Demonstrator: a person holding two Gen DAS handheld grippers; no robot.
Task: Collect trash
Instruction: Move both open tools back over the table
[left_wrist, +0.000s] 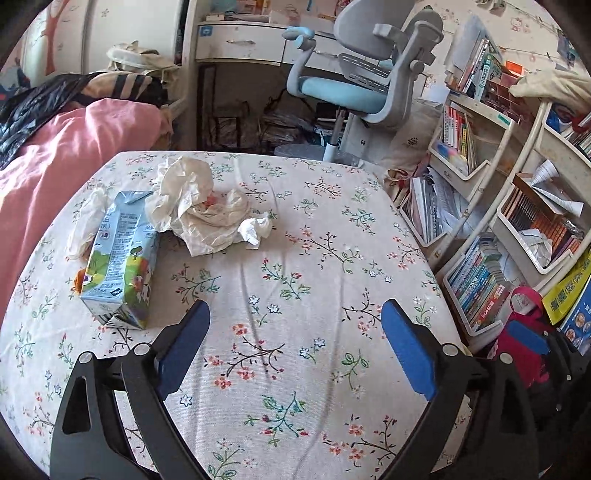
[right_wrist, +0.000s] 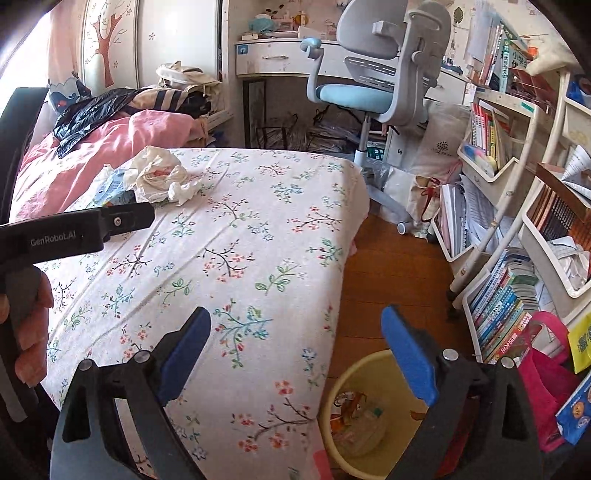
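Observation:
A blue milk carton (left_wrist: 120, 258) lies on the floral cloth at the left. Behind it sit a crumpled cream wrapper (left_wrist: 194, 206), a small white tissue wad (left_wrist: 255, 229) and a clear plastic glove (left_wrist: 85, 221). My left gripper (left_wrist: 295, 325) is open and empty, hovering over the cloth to the right of the carton. My right gripper (right_wrist: 295, 328) is open and empty over the table's right edge. A yellow bin (right_wrist: 365, 417) with some trash stands on the floor below it. The same trash pile (right_wrist: 159, 179) shows far left in the right wrist view, behind the left gripper's body (right_wrist: 77, 230).
The table with the floral cloth (left_wrist: 295, 258) fills the middle. A pink quilt (left_wrist: 55, 166) with a black bag (left_wrist: 33, 107) lies left. A grey-blue chair (left_wrist: 362, 85) and a desk stand behind. Bookshelves (left_wrist: 498, 206) and a red bag (right_wrist: 546, 373) crowd the right.

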